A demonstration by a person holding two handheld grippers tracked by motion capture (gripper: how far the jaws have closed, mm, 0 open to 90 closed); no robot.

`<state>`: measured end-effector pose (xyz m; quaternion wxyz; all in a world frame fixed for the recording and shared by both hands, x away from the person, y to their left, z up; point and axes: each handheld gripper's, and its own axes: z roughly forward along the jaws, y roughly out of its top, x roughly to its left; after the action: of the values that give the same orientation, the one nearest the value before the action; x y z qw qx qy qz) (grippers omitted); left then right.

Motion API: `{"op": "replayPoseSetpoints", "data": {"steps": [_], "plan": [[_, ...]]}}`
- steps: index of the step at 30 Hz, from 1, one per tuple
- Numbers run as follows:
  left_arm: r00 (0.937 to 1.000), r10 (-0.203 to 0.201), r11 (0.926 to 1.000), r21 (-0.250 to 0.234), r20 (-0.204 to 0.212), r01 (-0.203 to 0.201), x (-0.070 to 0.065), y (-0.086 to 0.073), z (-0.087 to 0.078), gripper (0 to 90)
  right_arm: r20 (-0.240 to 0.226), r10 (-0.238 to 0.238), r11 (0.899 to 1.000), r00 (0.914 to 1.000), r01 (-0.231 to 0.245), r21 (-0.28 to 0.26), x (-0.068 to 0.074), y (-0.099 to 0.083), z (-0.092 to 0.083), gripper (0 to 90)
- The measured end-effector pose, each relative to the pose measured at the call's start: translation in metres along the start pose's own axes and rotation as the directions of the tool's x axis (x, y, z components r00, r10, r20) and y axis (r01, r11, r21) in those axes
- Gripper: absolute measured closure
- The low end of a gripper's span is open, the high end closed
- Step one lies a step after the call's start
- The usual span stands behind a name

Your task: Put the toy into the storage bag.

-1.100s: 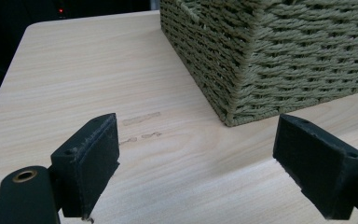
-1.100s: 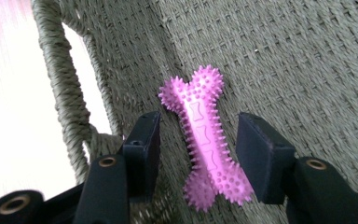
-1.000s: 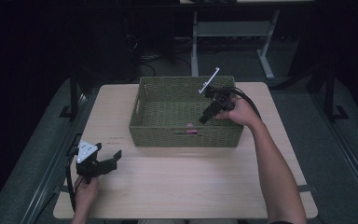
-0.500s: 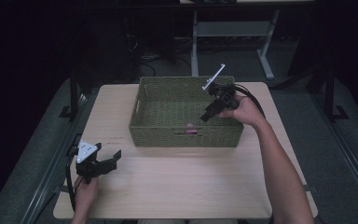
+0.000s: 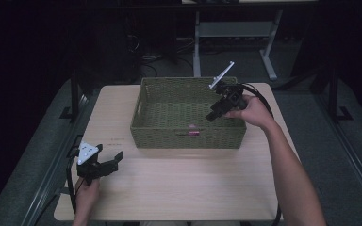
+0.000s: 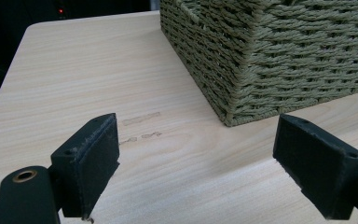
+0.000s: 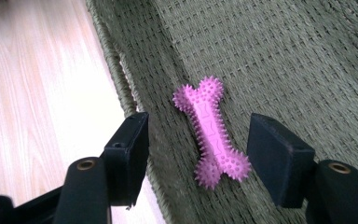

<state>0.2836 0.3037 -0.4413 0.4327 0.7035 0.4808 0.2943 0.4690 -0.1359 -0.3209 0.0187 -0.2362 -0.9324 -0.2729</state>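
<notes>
One item is all we can find in play: a pink spiky bone toy (image 7: pixel 212 133), which lies on the floor of the green woven basket (image 5: pixel 139 101) close to the near wall, showing in the high view as a small pink spot low in the middle of the basket. We judge the placing done, since the toy rests free on the weave and nothing presses on it. Our right gripper (image 7: pixel 198 154) hangs above it inside the basket, toward the right of centre in the high view; its jaws have just been opening, and the toy sits in the gap between them, clear of both pads. Our left gripper (image 6: pixel 198 161), at the lower left of the high view, rests over the bare wooden table (image 5: pixel 193 188) with its jaws spread wide and nothing between them, near the basket's corner. What is left, as we read it, is drawing the right gripper out of the basket.
</notes>
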Motion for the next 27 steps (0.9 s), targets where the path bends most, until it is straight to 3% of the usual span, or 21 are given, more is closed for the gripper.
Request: {"op": "replayPoseSetpoints", "data": {"steps": [27], "plan": [[1.0000,-0.002,1.0000,0.002,0.007,0.002,-0.001,0.000,0.000,13.9,0.034,-0.006,0.999,0.9994,0.007,-0.046,0.028,-0.032,-0.036,33.3]]}}
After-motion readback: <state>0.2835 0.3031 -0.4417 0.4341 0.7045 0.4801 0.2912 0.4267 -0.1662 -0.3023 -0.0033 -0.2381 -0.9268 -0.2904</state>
